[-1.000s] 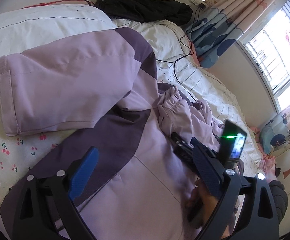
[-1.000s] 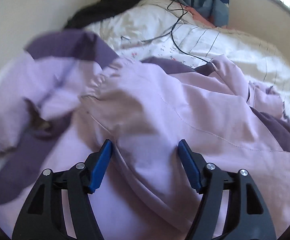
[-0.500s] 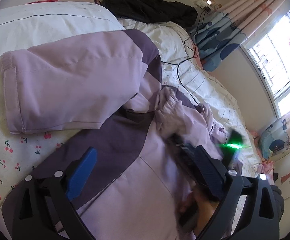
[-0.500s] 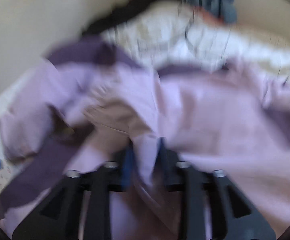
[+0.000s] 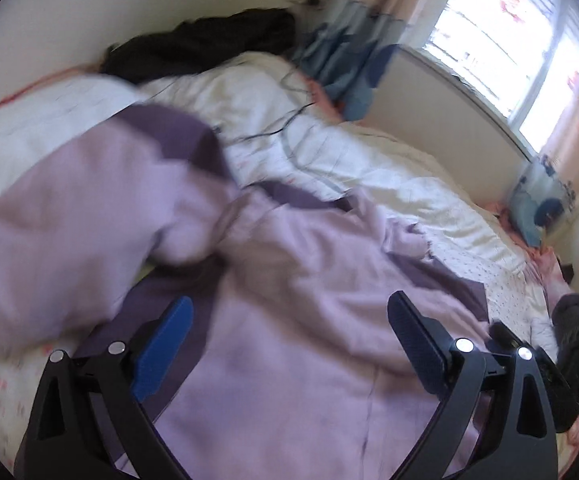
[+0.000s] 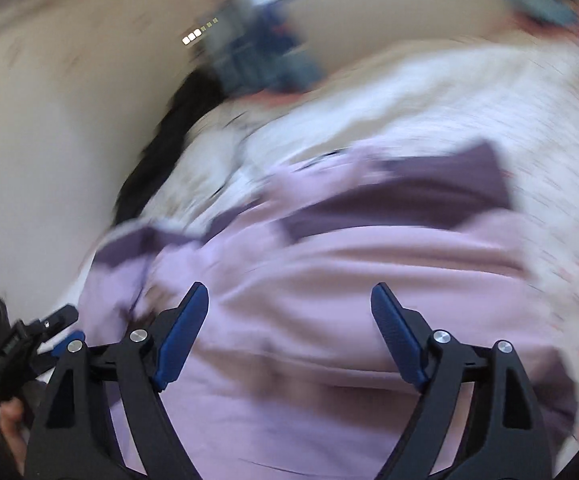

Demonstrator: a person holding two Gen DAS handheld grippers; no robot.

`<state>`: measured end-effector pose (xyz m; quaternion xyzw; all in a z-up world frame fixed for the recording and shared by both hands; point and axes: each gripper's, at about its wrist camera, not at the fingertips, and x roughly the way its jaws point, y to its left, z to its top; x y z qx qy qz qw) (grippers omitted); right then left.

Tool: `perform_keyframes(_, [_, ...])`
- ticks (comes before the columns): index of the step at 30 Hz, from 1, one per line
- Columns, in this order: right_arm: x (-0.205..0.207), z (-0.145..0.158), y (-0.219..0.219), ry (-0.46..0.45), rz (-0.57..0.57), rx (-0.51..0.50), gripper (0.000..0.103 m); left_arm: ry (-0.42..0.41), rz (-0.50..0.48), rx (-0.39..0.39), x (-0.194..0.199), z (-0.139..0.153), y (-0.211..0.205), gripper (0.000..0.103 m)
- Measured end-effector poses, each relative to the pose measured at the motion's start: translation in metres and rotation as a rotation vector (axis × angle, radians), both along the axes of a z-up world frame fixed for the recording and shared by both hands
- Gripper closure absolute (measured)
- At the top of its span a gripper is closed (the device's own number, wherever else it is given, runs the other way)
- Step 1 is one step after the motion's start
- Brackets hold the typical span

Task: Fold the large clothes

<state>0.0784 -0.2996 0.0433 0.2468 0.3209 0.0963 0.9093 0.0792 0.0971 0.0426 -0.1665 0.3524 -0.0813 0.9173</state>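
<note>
A large lilac jacket (image 5: pixel 309 280) with dark purple panels lies spread on the bed; one sleeve (image 5: pixel 69 216) is folded out to the left. My left gripper (image 5: pixel 289 340) hovers open over the jacket's body with nothing between its blue pads. My right gripper (image 6: pixel 289 296) is over the jacket (image 6: pixel 329 280) further right. Its jaws are opening and no cloth is pinched between them. Its black body with a green light (image 5: pixel 577 352) shows at the right edge of the left wrist view. The left gripper (image 6: pixel 21 344) shows at the left edge of the right wrist view. Both views are blurred.
A white quilt (image 5: pixel 329 152) covers the bed, with a dark cable (image 5: pixel 285 120) across it. A black garment (image 5: pixel 201 48) lies against the wall at the head. A blue patterned curtain (image 5: pixel 349 60) and a bright window (image 5: pixel 509 40) are at the right.
The right gripper pinched a fold of the jacket, then let go, opened wide and swung right. The bunched cloth in the middle now lies flatter. The left gripper shifted and rolled.
</note>
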Motion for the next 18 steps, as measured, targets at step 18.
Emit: perform_keyframes(18, [0.022,-0.06,-0.061,0.178,-0.064,0.142,0.019,0.214,-0.048,-0.02,0.053,-0.072,-0.031,0.008])
